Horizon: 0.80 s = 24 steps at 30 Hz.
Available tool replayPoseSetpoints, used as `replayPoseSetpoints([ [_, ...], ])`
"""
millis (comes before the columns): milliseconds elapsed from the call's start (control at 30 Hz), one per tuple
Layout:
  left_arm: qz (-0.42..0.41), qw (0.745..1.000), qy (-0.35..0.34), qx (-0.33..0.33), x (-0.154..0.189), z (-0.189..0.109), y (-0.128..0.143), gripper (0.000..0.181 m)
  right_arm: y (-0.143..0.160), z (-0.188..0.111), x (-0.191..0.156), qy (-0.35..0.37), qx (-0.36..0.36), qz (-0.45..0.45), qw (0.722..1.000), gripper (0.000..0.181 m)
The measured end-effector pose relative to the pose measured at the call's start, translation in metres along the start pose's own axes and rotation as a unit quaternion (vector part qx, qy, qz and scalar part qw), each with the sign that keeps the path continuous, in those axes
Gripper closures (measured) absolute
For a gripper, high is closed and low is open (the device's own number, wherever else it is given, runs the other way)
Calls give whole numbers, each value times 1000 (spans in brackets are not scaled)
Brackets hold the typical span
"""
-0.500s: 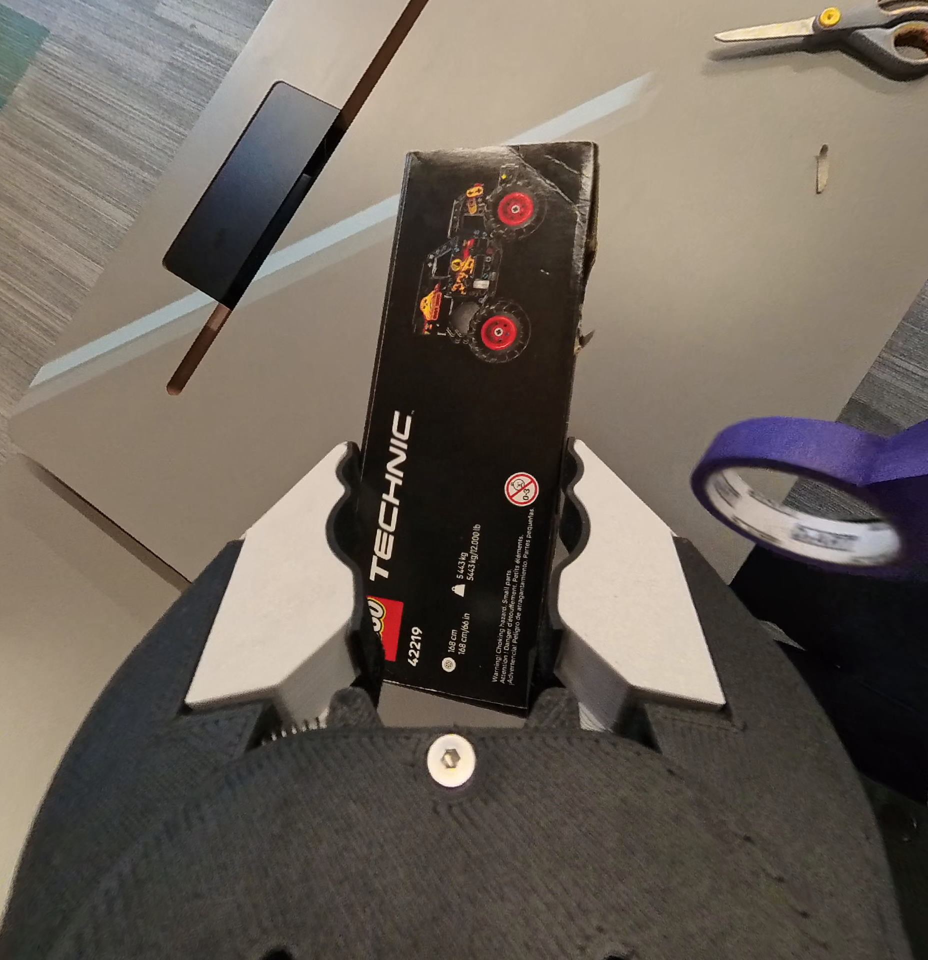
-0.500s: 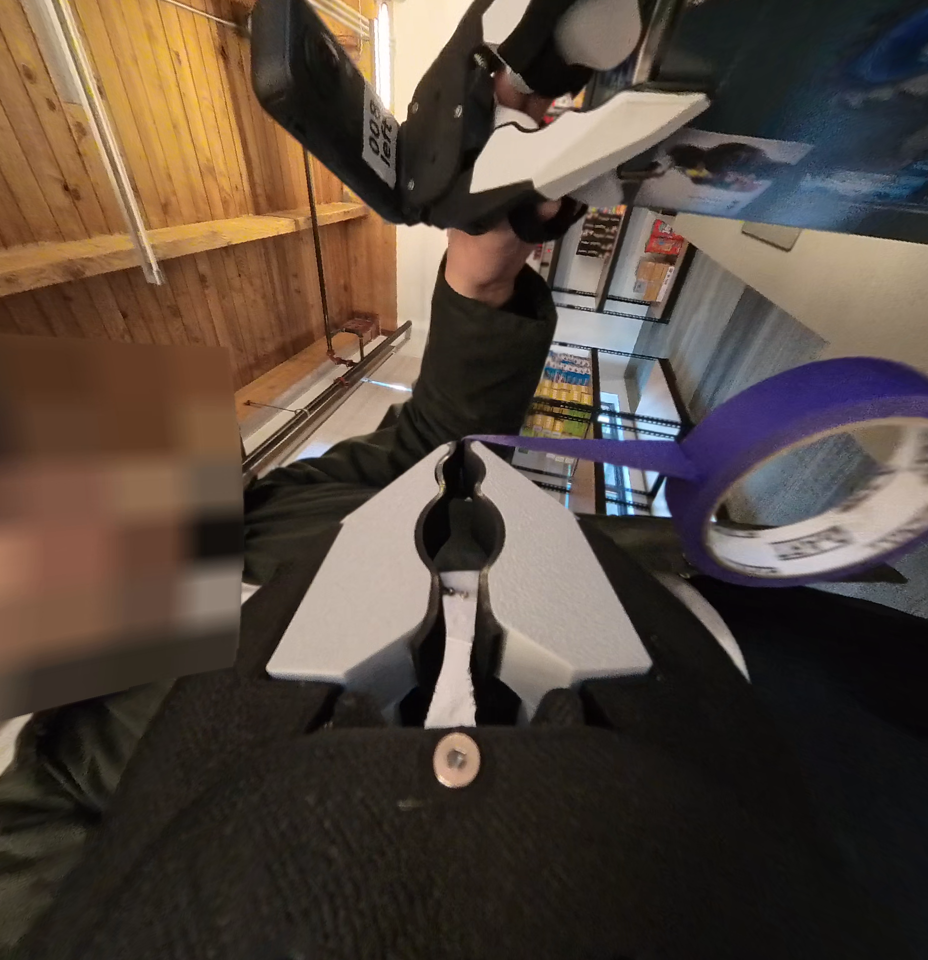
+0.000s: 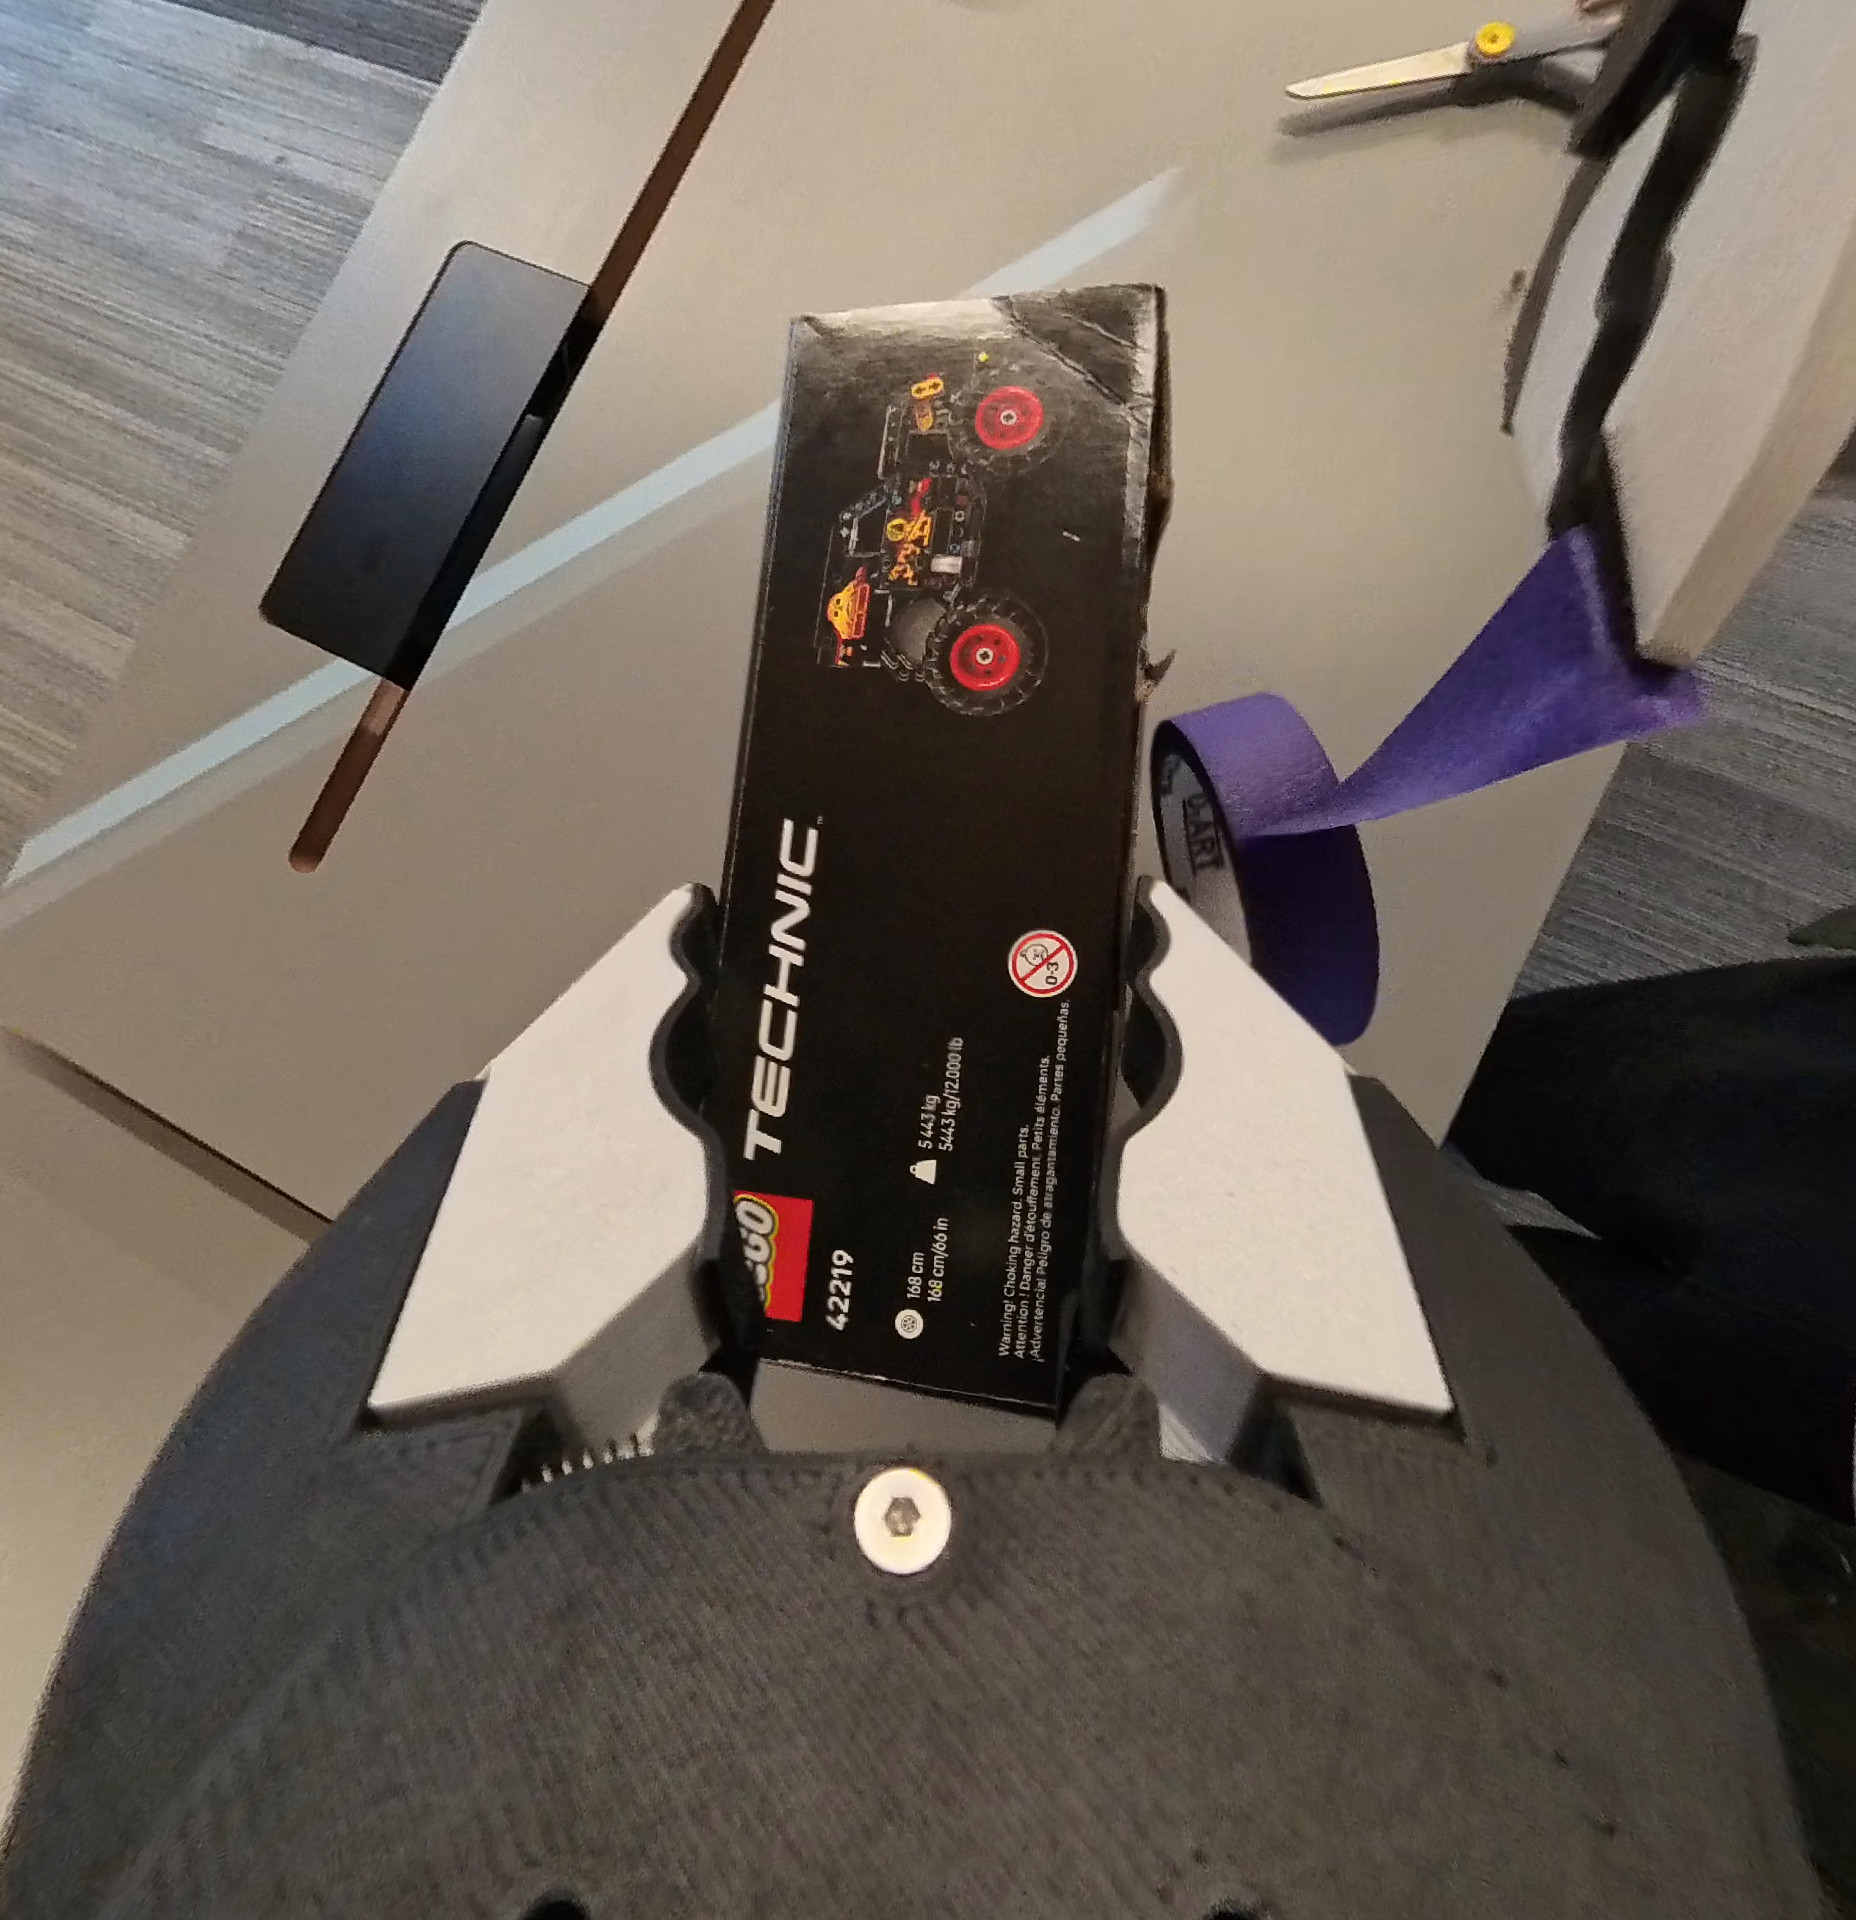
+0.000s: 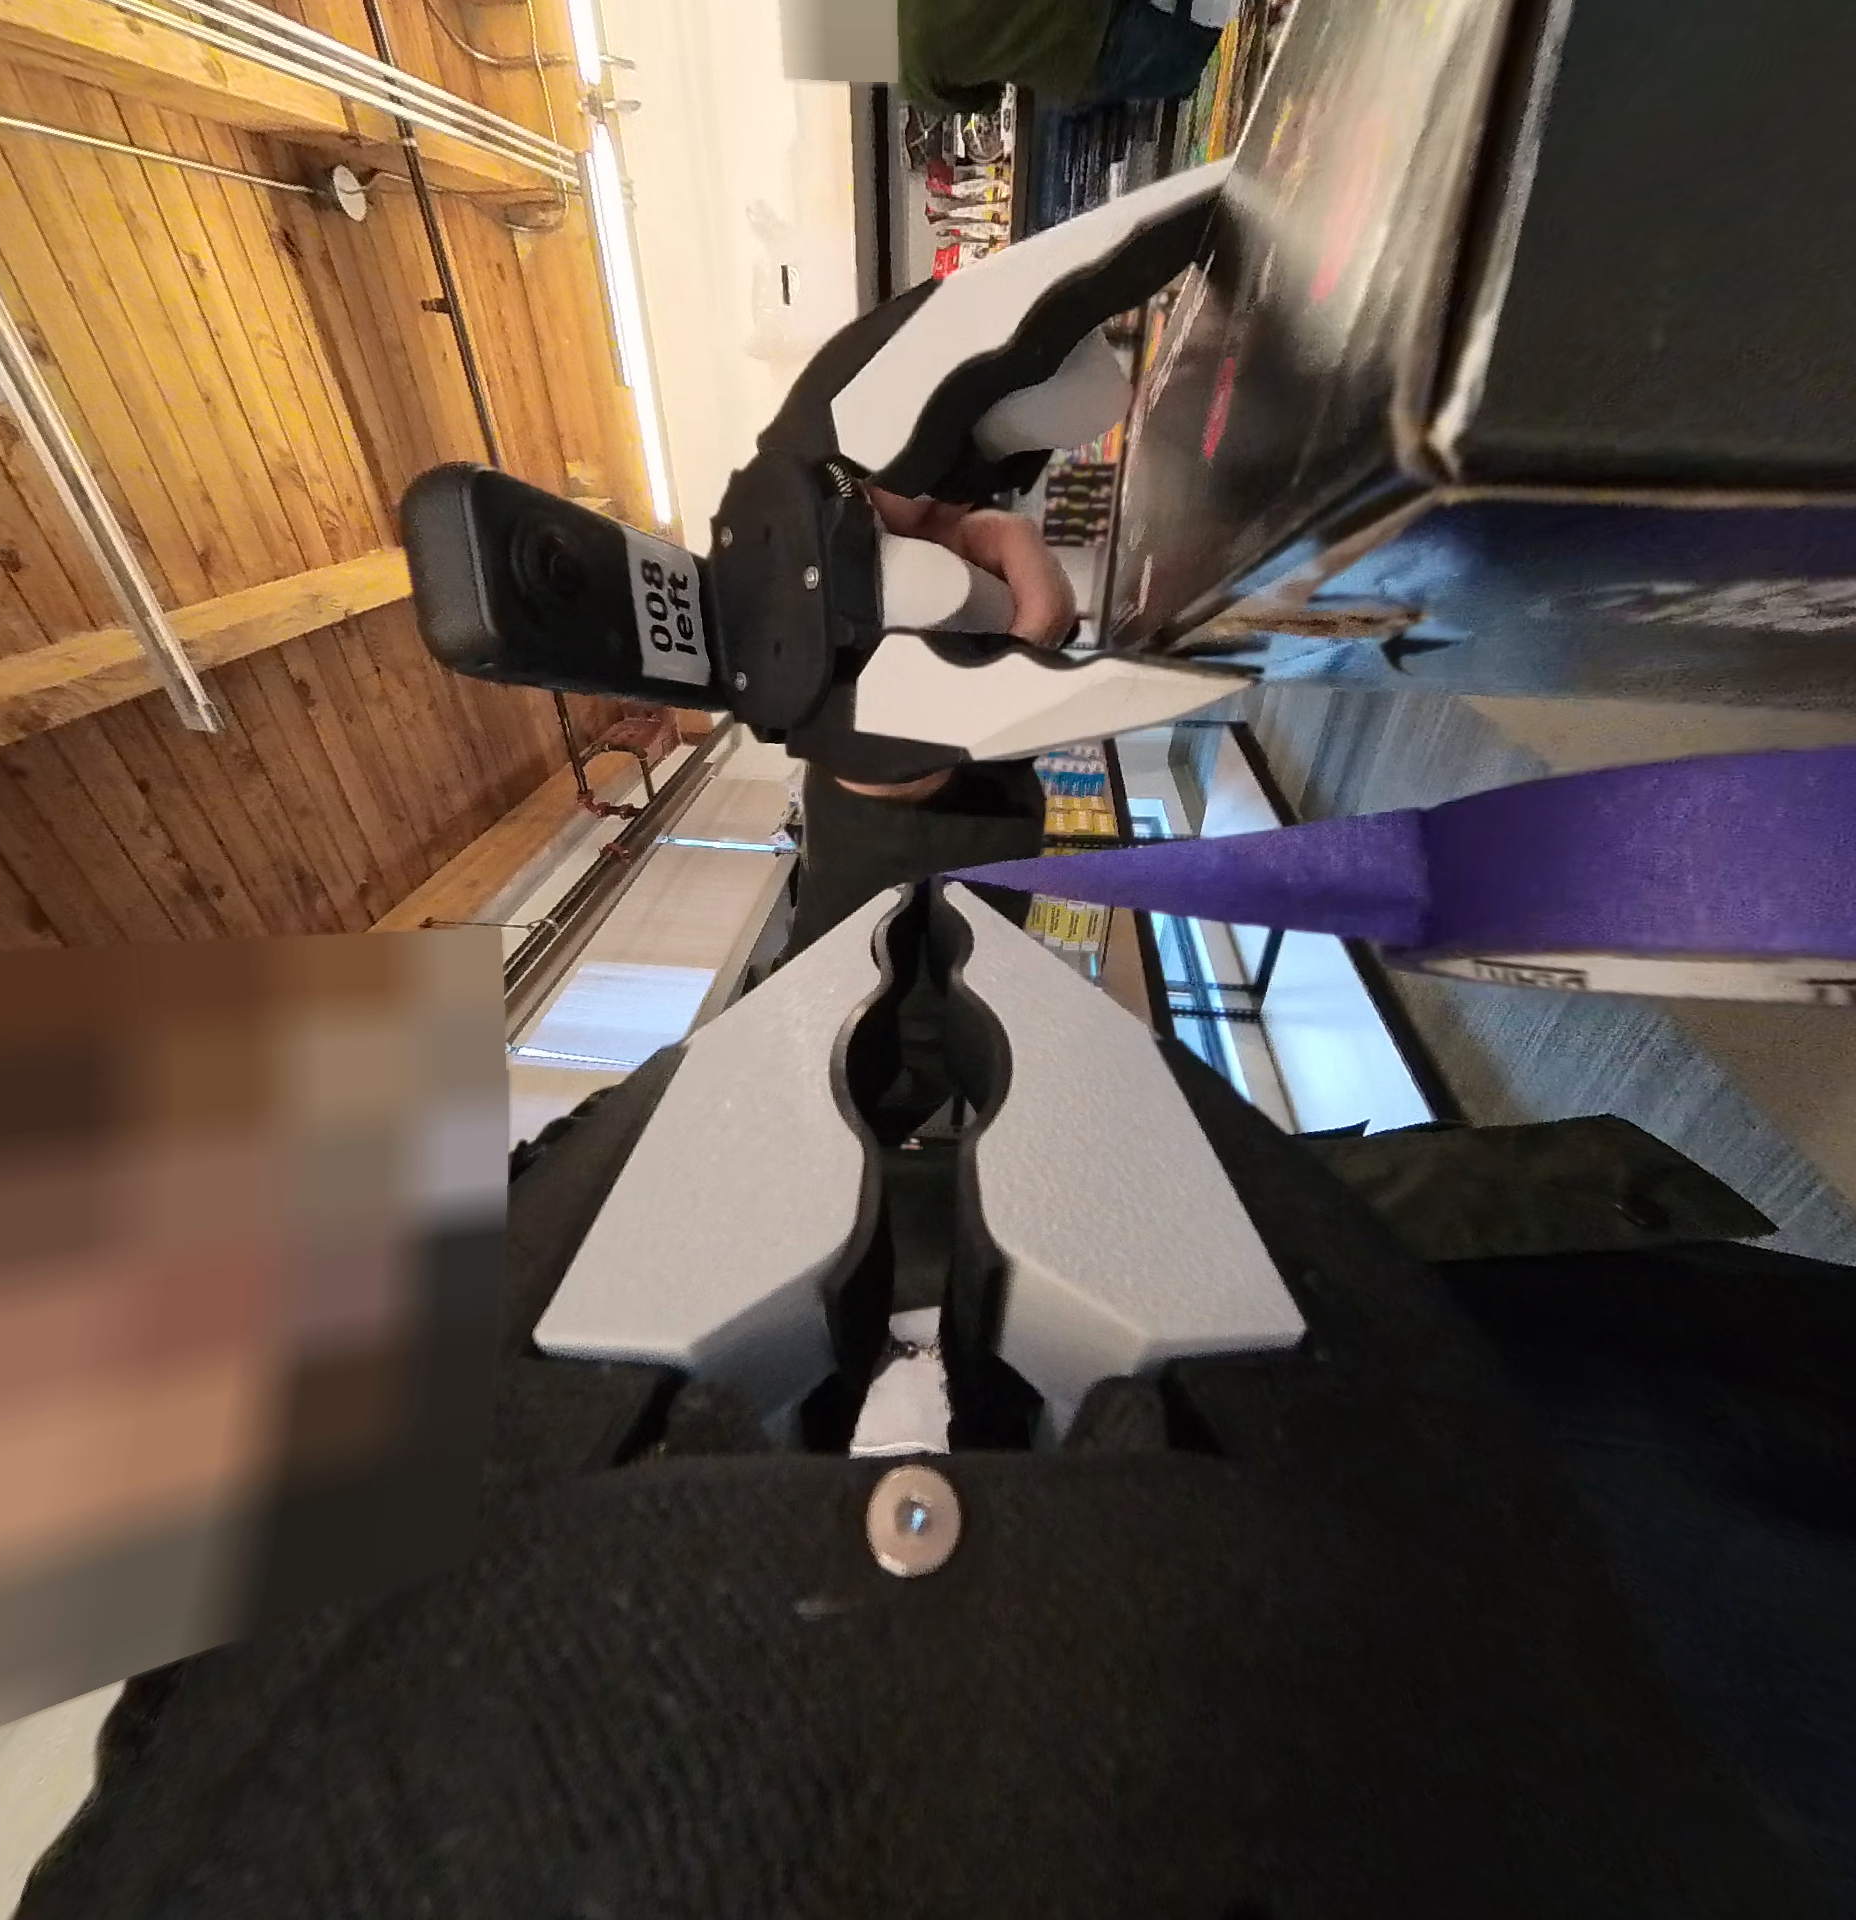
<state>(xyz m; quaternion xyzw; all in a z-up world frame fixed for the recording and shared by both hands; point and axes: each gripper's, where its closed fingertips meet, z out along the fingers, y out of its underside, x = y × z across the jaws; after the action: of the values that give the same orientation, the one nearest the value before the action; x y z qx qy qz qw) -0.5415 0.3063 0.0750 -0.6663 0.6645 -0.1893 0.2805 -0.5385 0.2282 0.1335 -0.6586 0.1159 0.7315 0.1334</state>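
Left wrist view shows your left gripper [image 3: 919,1039] clamped on the sides of a black toy box [image 3: 945,831], held up above the table [image 3: 1267,416], where scissors [image 3: 1443,68] lie far off. Your right gripper [image 4: 929,894] is pressed together, pinching the loose end of a purple tape roll [image 4: 1651,883], which hangs just beside the box, below its lower edge.

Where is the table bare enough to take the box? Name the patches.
Bare table lies between box and scissors, and between box and black slab. Crowded right of the box: tape and the right gripper pinching its end.
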Motion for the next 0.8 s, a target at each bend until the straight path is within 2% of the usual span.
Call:
replayPoseSetpoints([
  [33, 5, 1000, 8, -1, 1, -1, 0, 103, 0, 1, 1, -1, -2, 1, 1000, 181],
  [200, -17, 999, 38, 16, 2, -7, 2, 103, 6, 5, -2, -23, -8, 8, 1000, 181],
  [400, 2, 998, 39, 49, 4, -11, 1, 106, 19, 3, -6, -43, -13, 12, 999, 181],
  [567, 21, 994, 48, 99, 6, -23, -10, 119, 22, -2, -9, -51, -2, 15, 999, 181],
  [800, 3, 988, 67, 140, 2, -42, -23, 120, 25, -7, -15, -62, 6, 14, 998, 181],
])
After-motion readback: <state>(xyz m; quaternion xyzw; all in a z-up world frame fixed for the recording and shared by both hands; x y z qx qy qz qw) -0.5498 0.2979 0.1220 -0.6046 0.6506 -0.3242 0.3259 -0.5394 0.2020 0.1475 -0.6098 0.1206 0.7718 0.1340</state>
